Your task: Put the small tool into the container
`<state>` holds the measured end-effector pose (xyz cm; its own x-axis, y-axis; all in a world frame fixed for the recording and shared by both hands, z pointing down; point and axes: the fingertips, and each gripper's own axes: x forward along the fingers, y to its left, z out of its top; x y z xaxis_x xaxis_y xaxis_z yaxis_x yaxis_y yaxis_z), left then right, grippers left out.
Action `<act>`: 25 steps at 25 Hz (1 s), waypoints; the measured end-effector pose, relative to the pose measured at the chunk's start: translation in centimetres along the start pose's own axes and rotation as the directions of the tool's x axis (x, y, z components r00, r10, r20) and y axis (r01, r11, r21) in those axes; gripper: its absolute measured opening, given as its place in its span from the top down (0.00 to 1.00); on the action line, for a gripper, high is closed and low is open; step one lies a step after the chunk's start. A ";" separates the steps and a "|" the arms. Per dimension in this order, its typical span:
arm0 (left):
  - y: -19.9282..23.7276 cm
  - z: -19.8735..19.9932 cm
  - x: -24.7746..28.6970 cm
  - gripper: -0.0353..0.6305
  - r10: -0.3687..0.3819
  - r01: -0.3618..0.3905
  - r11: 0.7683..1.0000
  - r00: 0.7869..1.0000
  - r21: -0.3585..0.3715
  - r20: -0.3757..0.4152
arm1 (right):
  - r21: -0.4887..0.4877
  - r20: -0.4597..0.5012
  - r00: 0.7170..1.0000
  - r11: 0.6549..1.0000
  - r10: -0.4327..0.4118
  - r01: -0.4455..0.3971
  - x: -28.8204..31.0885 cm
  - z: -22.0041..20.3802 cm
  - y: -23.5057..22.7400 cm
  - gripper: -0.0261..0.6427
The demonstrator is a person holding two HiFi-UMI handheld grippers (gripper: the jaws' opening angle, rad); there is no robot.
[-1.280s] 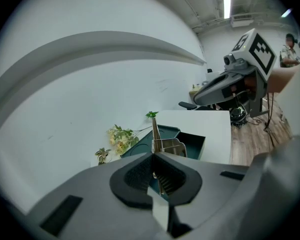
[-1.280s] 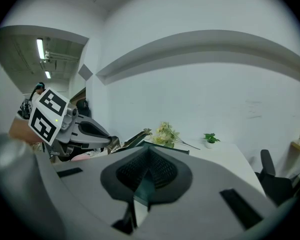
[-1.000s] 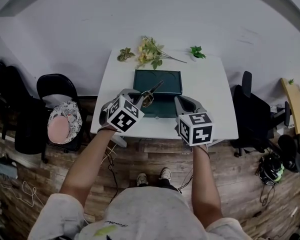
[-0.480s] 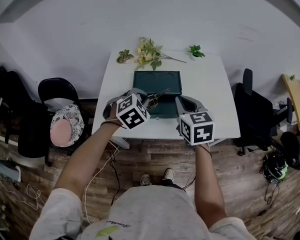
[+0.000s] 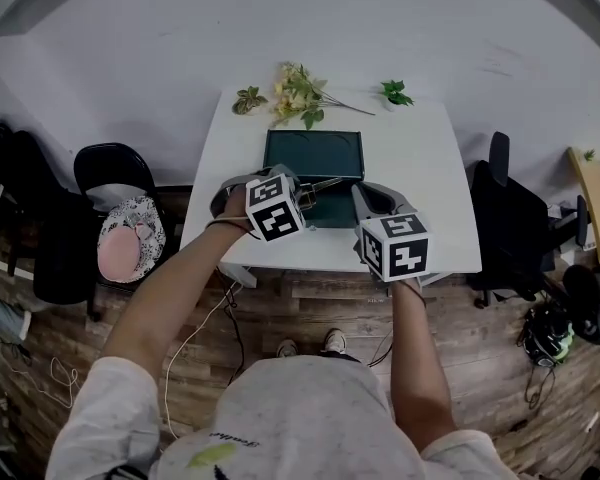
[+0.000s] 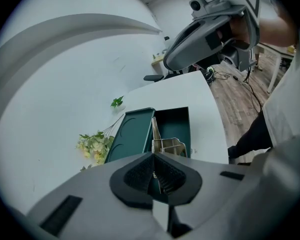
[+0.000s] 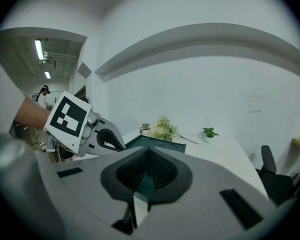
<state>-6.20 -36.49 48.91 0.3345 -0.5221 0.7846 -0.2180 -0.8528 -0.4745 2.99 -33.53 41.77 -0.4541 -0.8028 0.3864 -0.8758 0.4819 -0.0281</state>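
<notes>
You had the small tool [image 6: 167,145] clamped in the fingers [image 6: 135,173] of the left gripper [image 5: 298,198]. It was lifted off the surface [image 5: 420,168] and poised over the near part of the open container [image 5: 313,156]. In the left gripper view, its narrow metal end pointed out past the fingertips, above the dark green box half and beside the raised lid. It was not yet inside.

The fingers of your right gripper [image 5: 365,200] were closed on nothing. That gripper hung just beside the container's near right corner, close to the left one but not touching the tool.

The tool looked like bare metal, so it was probably stiff, light and slick against the pads. It seemed to have a wider, sprung body and a thin projecting strip. The body was the sound place to hold it, as you did, since the strip would likely twist or slide in the grip. A stiff piece like this would clatter and bounce if dropped from height, so a low release inside the box suited it best.

The flowers [image 5: 298,96] lay well beyond the container, out of the way.
</notes>
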 end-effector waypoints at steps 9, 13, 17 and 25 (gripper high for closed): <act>-0.3 0.5 1.8 0.94 -0.047 0.048 0.998 0.999 0.050 -0.024 | -0.003 -0.006 1.000 1.000 0.030 -0.030 1.4 0.0 -0.4 0.95; -0.2 0.3 2.6 0.94 -0.060 0.063 0.996 0.997 0.065 -0.038 | -0.005 -0.012 0.999 0.999 0.039 -0.039 2.1 -0.1 -0.6 0.95; -0.1 0.1 3.4 0.94 -0.077 0.080 0.994 0.996 0.075 -0.048 | -0.008 -0.018 0.999 0.999 0.044 -0.044 2.7 -0.1 -0.9 0.95; -0.1 0.0 5.0 0.94 -0.096 0.100 0.993 0.994 0.066 -0.057 | -0.009 -0.035 0.999 0.999 0.040 -0.040 3.5 -0.5 -1.7 0.95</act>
<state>-4.52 -39.03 52.83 0.3015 -0.4359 0.8480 -0.1228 -0.8997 -0.4189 2.93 -37.00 43.65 -0.4829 -0.7701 0.4168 -0.8552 0.5172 -0.0353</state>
